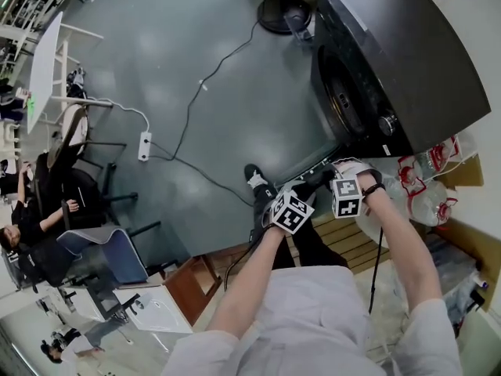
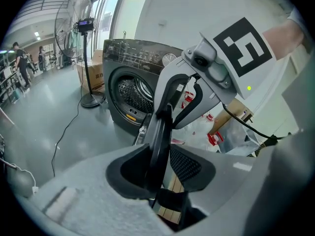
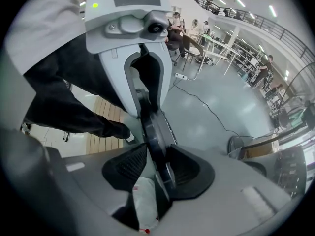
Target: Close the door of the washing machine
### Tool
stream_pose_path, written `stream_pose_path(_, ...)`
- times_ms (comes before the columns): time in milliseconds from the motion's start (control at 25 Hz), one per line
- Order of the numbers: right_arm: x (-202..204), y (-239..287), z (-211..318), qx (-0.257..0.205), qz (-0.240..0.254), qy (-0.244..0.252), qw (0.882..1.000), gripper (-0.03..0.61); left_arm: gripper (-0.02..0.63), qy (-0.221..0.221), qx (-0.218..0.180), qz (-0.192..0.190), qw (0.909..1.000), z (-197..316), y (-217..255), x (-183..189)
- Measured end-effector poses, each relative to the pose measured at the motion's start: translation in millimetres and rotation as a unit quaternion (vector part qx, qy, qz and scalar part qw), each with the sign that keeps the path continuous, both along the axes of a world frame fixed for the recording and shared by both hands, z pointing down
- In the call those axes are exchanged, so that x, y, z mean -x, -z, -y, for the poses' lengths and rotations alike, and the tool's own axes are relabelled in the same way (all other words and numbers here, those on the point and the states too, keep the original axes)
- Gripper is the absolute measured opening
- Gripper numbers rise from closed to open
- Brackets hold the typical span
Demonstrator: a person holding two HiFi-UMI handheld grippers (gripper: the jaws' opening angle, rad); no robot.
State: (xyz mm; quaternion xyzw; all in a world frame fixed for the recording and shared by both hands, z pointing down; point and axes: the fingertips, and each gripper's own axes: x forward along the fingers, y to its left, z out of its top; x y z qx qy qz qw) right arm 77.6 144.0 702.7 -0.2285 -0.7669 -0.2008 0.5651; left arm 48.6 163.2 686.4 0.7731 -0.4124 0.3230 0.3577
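While the washing machine (image 1: 407,61) stands on the grey floor (image 1: 235,108) at the upper right of the head view, its drum mouth (image 1: 343,92) uncovered, its door (image 2: 161,124) hangs open toward the person, edge-on to both gripper cameras. Left gripper (image 2: 160,145): pads closed on the door's dark rim. Right gripper (image 3: 158,145): meets the same rim from the opposite side, with its jaws set apart around the rim and not pressing on it.
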Motion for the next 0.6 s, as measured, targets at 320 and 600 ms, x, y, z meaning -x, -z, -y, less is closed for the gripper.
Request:
stream_pose_path(320, 10, 0, 9, -0.009, -0.002, -0.031, 0.999, 0.150, 0.132, -0.018, -0.007, 0.009, 0.9998, 11, -1, 11)
stream_pose_path(600, 27, 3, 20, -0.001, 0.006, -0.058, 0.998, 0.150, 0.135, -0.022, -0.016, 0.013, 0.9995, 24, 0, 30)
